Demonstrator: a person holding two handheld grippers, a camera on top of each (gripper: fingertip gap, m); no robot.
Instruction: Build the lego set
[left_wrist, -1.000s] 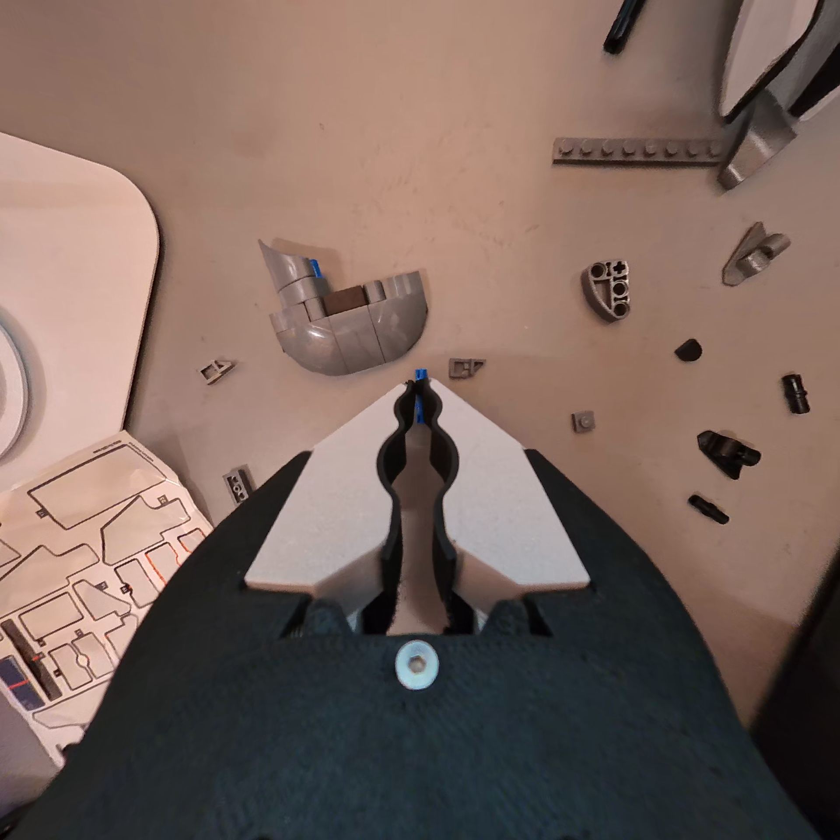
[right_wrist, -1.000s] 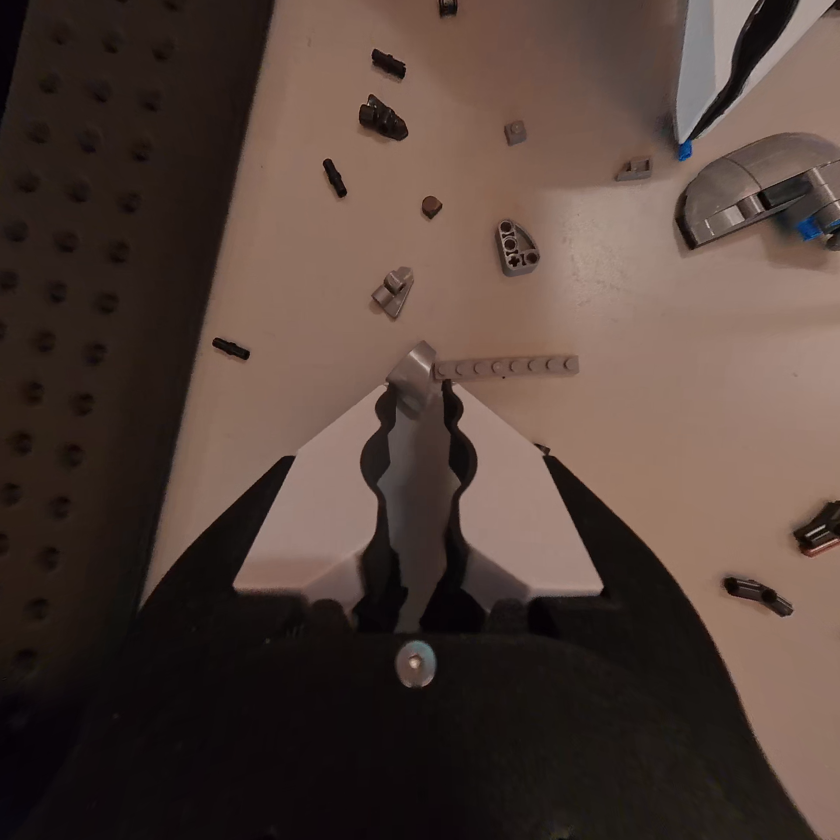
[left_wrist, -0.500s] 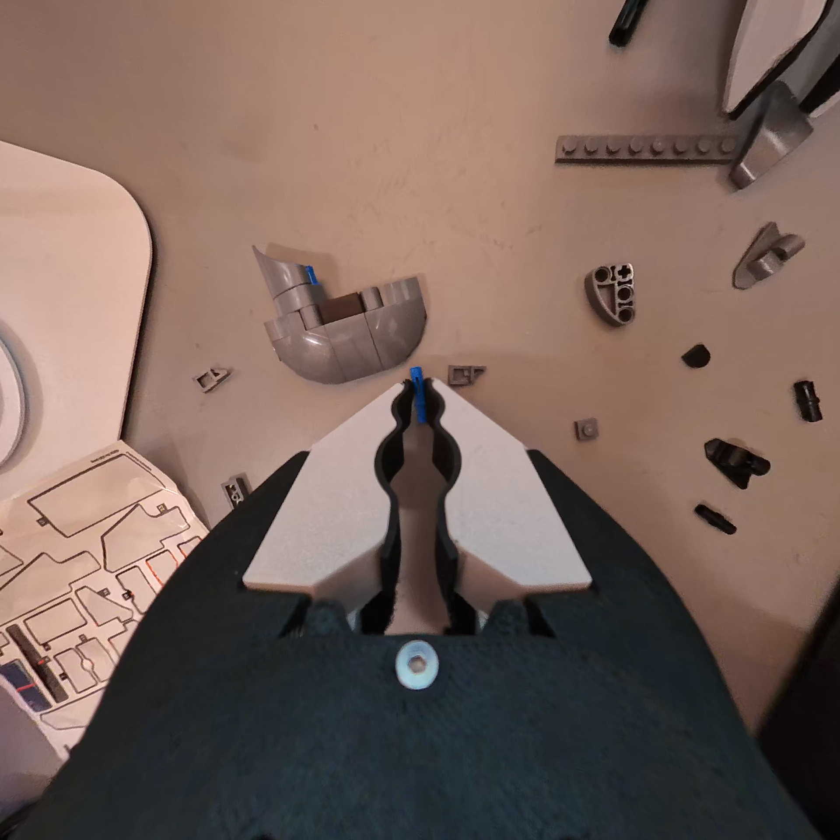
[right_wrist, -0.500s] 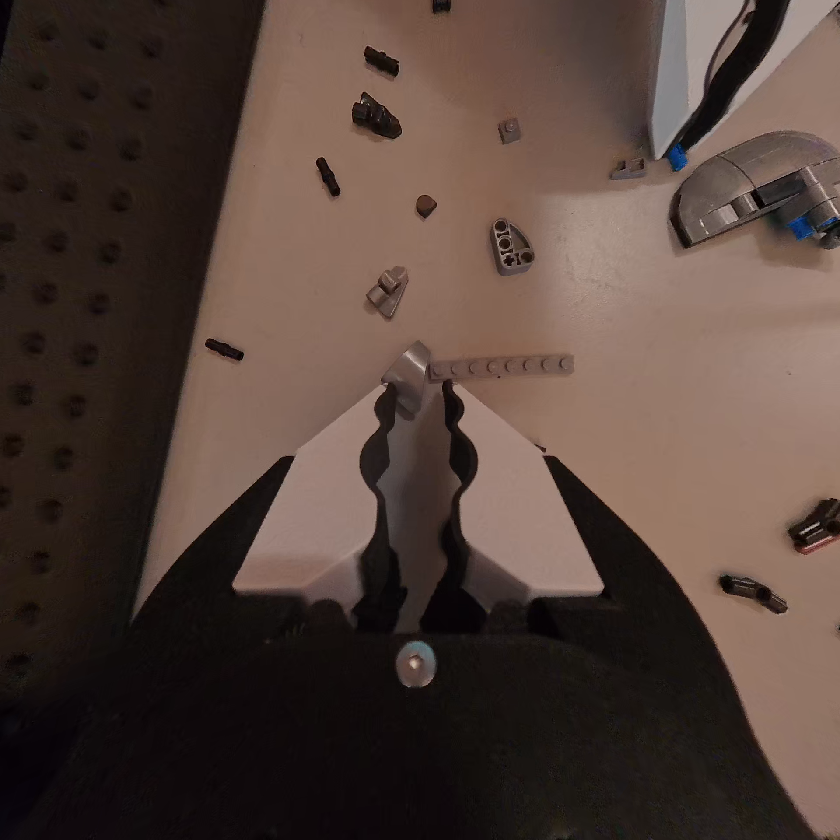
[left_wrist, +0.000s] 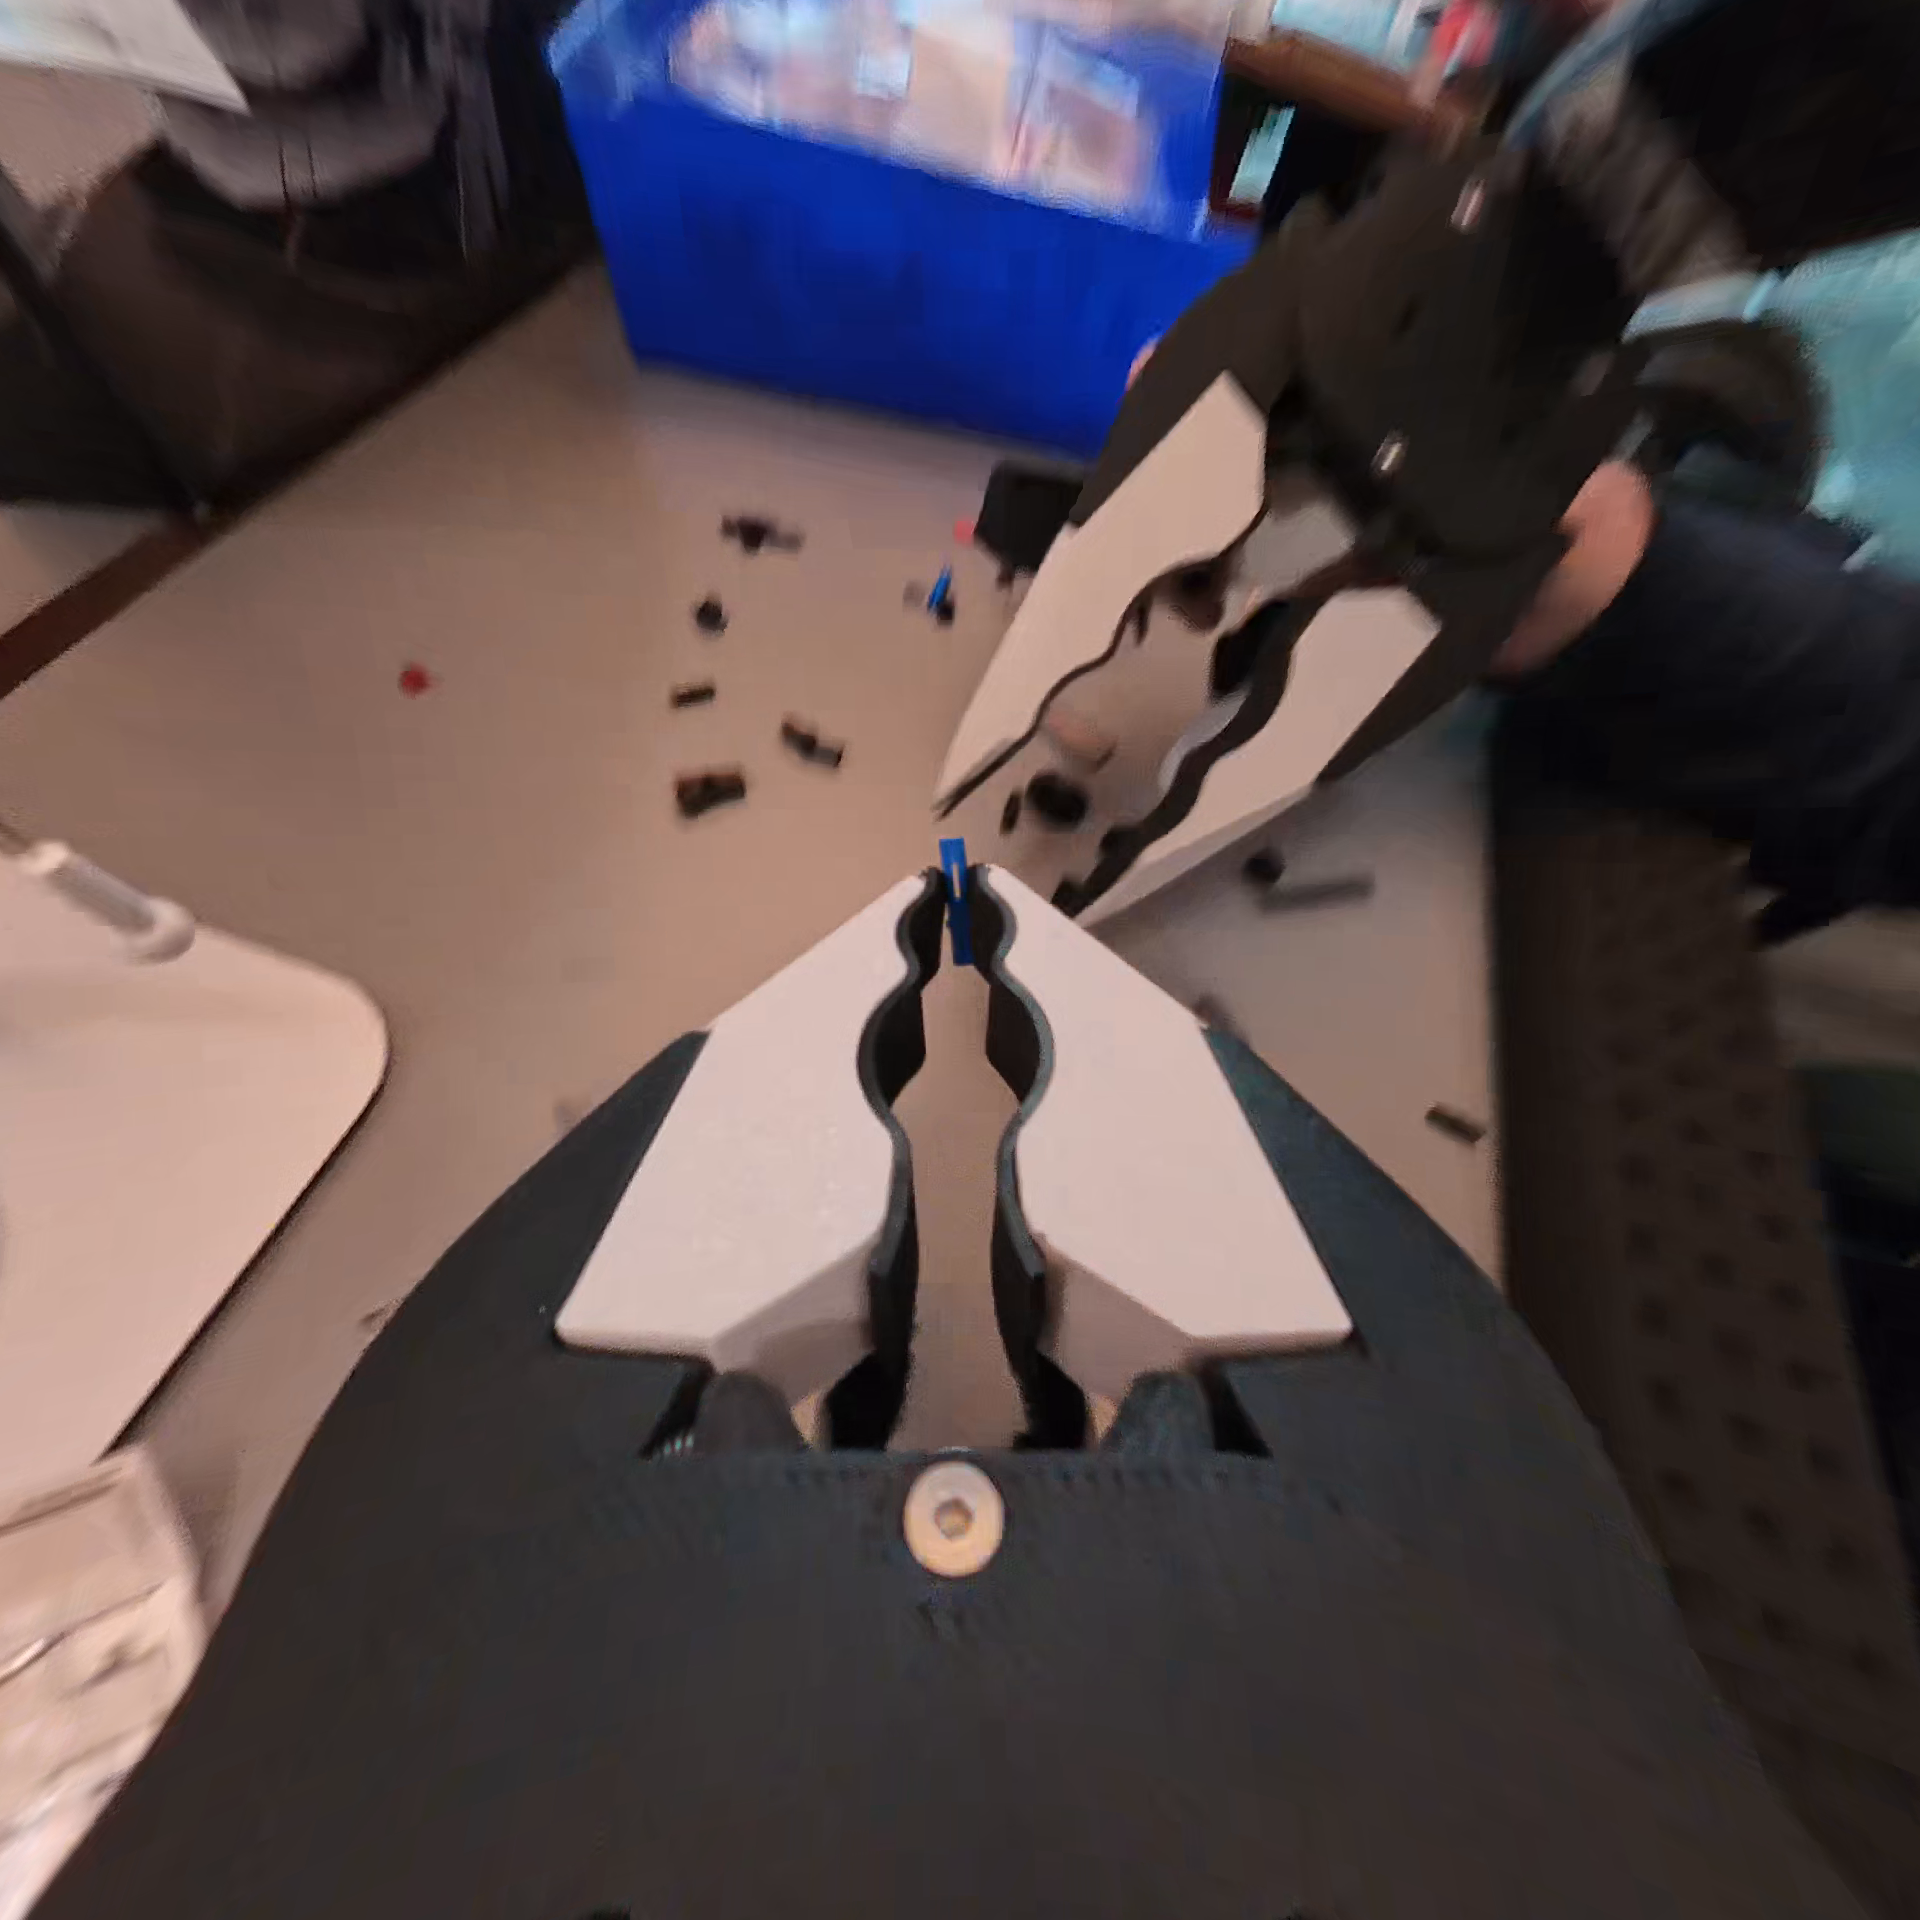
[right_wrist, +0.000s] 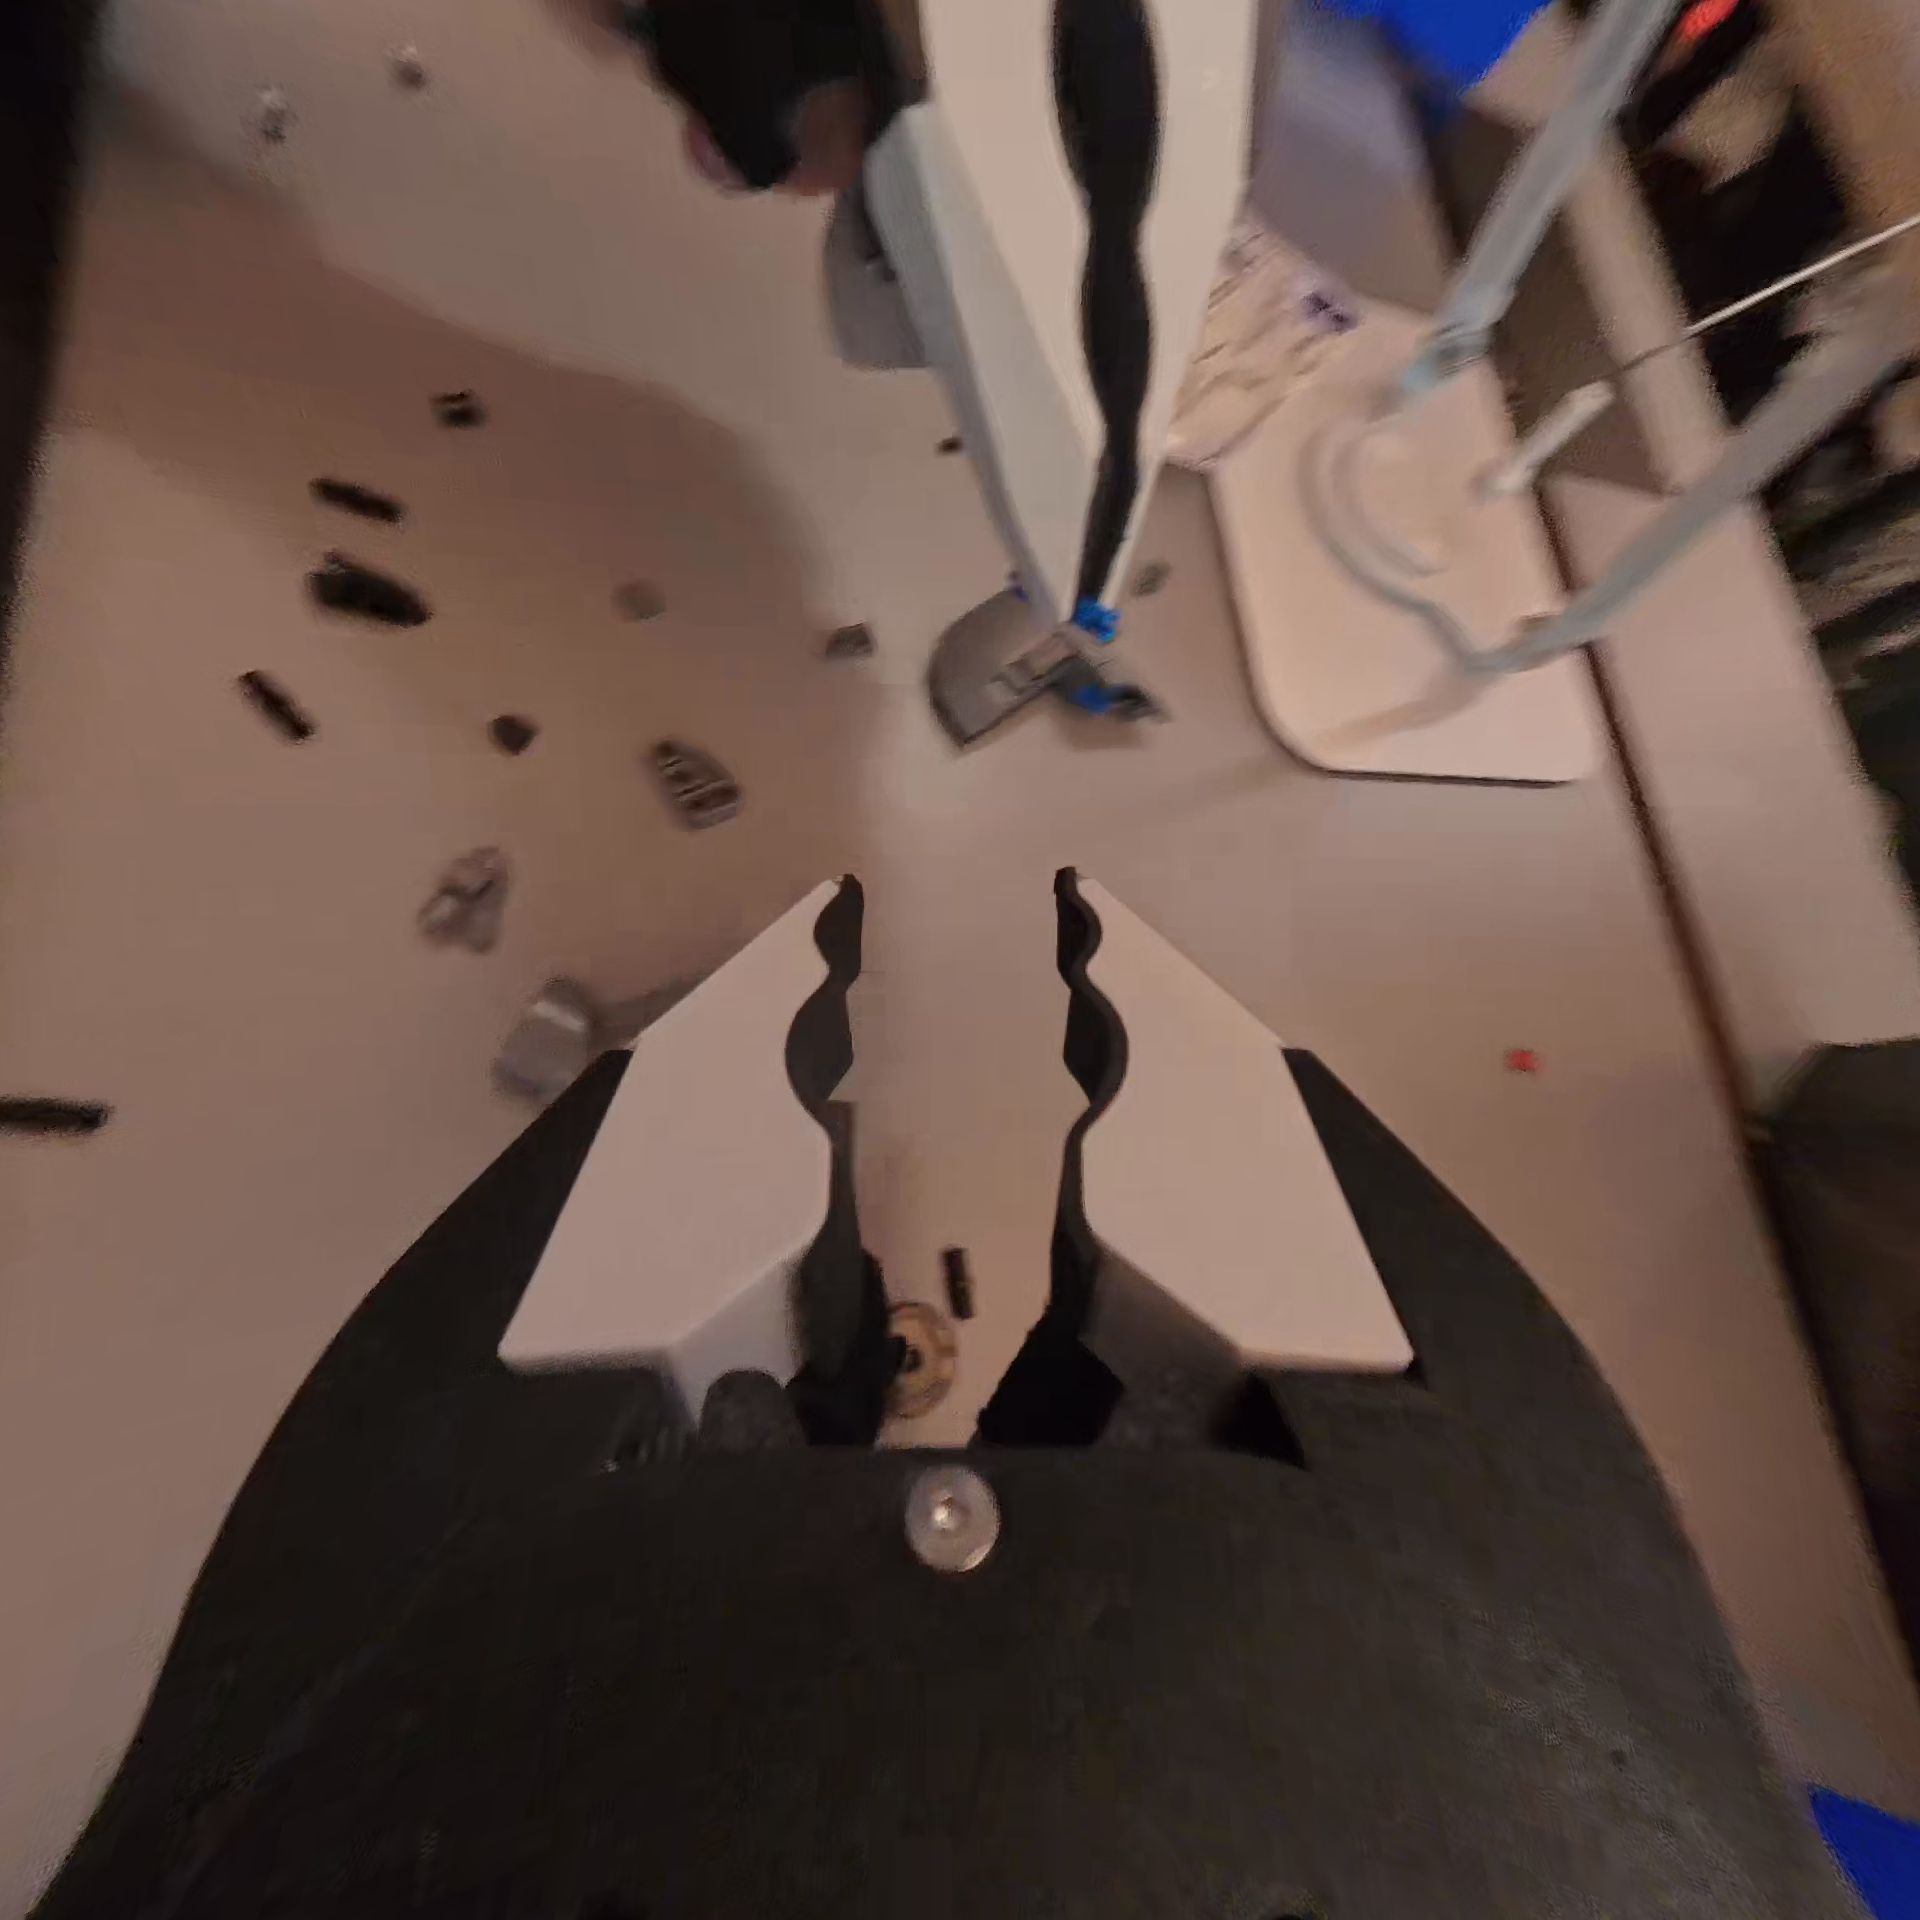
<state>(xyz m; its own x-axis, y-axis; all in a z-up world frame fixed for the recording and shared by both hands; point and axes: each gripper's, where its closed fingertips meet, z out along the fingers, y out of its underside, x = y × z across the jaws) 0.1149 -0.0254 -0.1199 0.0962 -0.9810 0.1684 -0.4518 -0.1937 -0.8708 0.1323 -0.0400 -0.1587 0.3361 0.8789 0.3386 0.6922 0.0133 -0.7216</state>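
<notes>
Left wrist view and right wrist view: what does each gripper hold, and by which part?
The left gripper pinches a small blue pin at its fingers' very tips, gripping the lower shaft while the top pokes out. The right gripper is open and holds nothing.

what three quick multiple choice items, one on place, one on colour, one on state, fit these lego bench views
1. Where does the grey curved lego assembly lie in the right wrist view?
A. beside the left claw's tip
B. between the right claw's fingers
C. on the white board

2. What colour is the pin in the left claw?
A. red
B. blue
C. yellow

3. How is the right claw?
A. shut on a plate
B. shut, empty
C. open, empty

Answers: 1 A, the assembly sits at that claw's tip on the table; 2 B, a blue pin pokes out between the tips; 3 C, bare table shows between its spread fingers.
</notes>
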